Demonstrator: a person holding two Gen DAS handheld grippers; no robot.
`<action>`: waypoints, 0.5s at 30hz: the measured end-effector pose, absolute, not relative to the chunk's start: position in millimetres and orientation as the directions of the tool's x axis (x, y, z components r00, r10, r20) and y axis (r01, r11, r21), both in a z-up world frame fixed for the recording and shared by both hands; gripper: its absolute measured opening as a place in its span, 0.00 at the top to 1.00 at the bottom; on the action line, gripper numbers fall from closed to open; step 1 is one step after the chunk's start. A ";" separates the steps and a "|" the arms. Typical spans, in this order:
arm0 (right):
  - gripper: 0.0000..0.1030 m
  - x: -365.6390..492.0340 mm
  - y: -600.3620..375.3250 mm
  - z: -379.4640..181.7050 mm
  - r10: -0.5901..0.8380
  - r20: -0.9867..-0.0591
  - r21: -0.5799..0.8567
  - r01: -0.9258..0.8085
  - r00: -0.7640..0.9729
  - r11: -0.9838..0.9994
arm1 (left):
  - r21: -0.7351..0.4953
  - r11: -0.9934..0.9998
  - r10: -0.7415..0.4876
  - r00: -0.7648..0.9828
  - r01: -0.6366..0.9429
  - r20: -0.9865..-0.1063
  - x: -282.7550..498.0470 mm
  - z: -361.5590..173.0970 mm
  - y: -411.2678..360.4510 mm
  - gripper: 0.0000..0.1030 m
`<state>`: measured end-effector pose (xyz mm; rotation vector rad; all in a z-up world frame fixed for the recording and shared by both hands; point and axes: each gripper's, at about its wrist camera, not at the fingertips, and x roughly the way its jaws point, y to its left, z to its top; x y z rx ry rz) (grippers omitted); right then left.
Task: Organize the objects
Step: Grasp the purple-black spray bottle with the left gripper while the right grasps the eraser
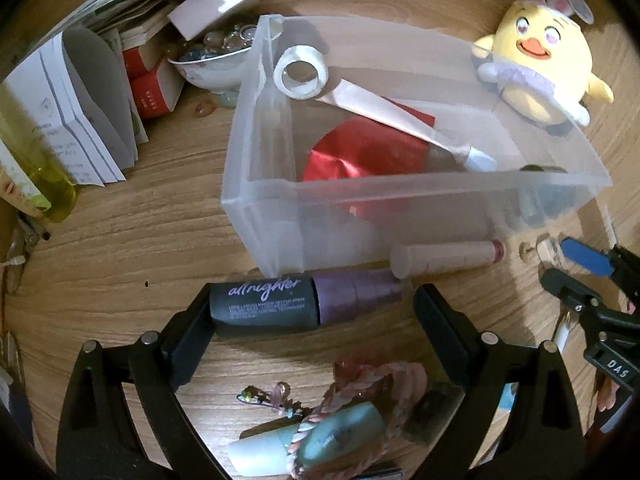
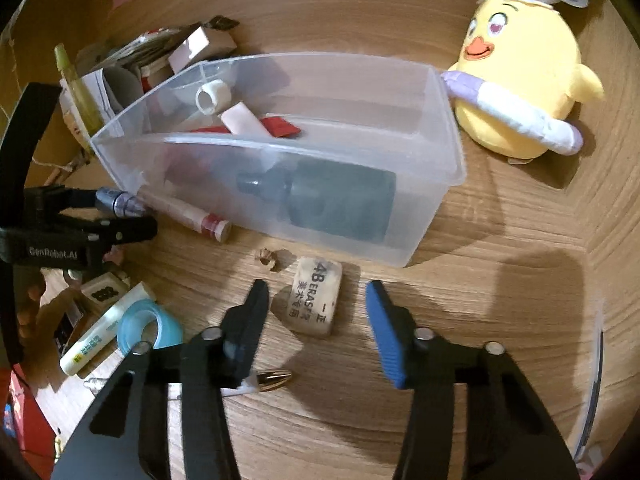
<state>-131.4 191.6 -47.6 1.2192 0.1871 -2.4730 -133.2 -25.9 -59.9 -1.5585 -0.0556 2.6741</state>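
Observation:
In the left wrist view a dark "all nighter" spray bottle [image 1: 272, 304] with a purple cap lies on the wooden table, just in front of a clear plastic bin [image 1: 400, 186]. My left gripper [image 1: 316, 296] is open and straddles the bottle lengthwise; a gap shows at the cap end. In the right wrist view a cream 4B eraser [image 2: 316, 300] lies between the fingers of my right gripper [image 2: 316, 286], which is open with a gap on both sides. The bin [image 2: 448, 120] holds a tape roll [image 1: 300, 74], red paper and a dark bottle [image 2: 340, 204].
A yellow plush chick [image 2: 520, 92] sits right of the bin. A lip tube [image 2: 188, 214] lies along the bin's front wall. A small bead [image 2: 267, 259], a gold pen tip [image 2: 276, 380], blue tape [image 2: 148, 326], papers [image 1: 80, 112] and a bowl of beads [image 1: 216, 60] crowd the left.

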 end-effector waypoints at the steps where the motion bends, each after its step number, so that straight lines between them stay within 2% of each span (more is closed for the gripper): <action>1: 0.70 -131.0 190.9 -47.6 -0.270 -0.785 0.039 0.391 -0.557 -0.920 | -0.059 -0.998 0.062 -0.497 -0.023 -0.866 -133.7 -59.8 -25.7 0.06; 3: 0.76 -130.2 190.7 -48.0 -0.277 -0.785 0.042 0.398 -0.555 -0.916 | -0.069 -0.997 0.072 -0.507 -0.024 -0.859 -132.5 -59.8 -27.3 0.07; 6: 0.78 -129.2 192.0 -47.9 -0.283 -0.782 0.050 0.396 -0.555 -0.917 | -0.077 -0.997 0.075 -0.525 -0.019 -0.848 -128.7 -58.6 -32.2 0.11; 15: 0.78 -119.3 195.0 -39.6 -0.317 -0.747 0.092 0.382 -0.584 -0.920 | -0.109 -0.994 0.095 -0.543 -0.006 -0.834 -110.0 -56.5 -47.9 0.11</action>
